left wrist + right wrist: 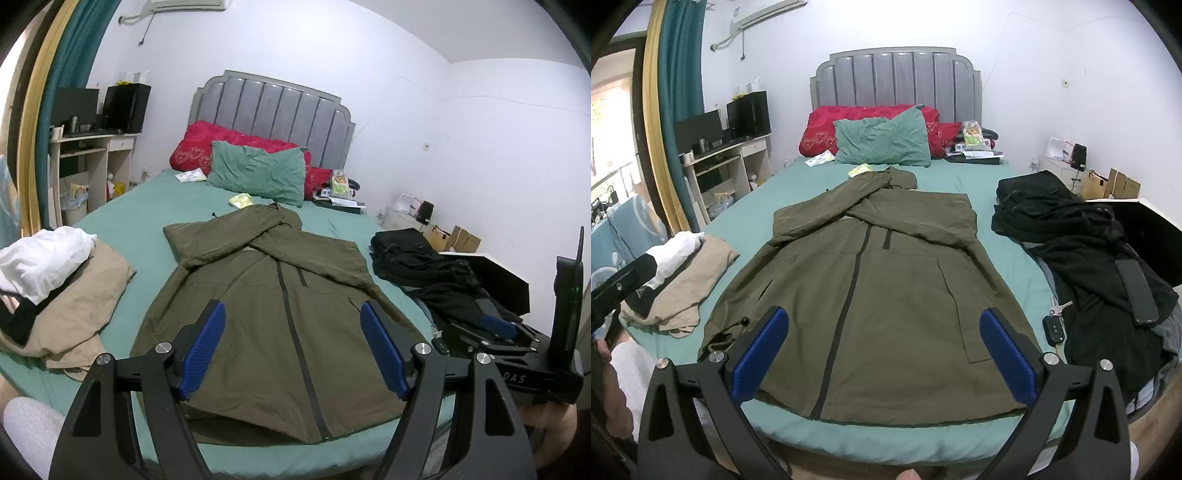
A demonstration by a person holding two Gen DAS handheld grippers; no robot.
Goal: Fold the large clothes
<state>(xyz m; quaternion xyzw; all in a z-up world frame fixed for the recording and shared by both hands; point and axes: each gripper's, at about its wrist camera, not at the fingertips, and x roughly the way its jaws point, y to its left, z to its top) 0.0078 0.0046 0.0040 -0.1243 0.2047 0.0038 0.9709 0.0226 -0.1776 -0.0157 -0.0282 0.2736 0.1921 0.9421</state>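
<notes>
An olive-green zip jacket (266, 317) lies flat, front up, on the green bed sheet (140, 221), with both sleeves folded across the chest and the hood toward the pillows. It also shows in the right wrist view (886, 295). My left gripper (293, 332) is open and empty, held above the jacket's lower half. My right gripper (882, 343) is open and empty above the jacket's hem. The right gripper also shows at the right edge of the left wrist view (498, 328).
A beige garment with white cloth on it (687, 273) lies left of the jacket. A heap of black clothes (1082, 251) with a phone (1137, 291) and car keys (1054, 325) lies to the right. Pillows (882, 142) and clutter sit by the headboard.
</notes>
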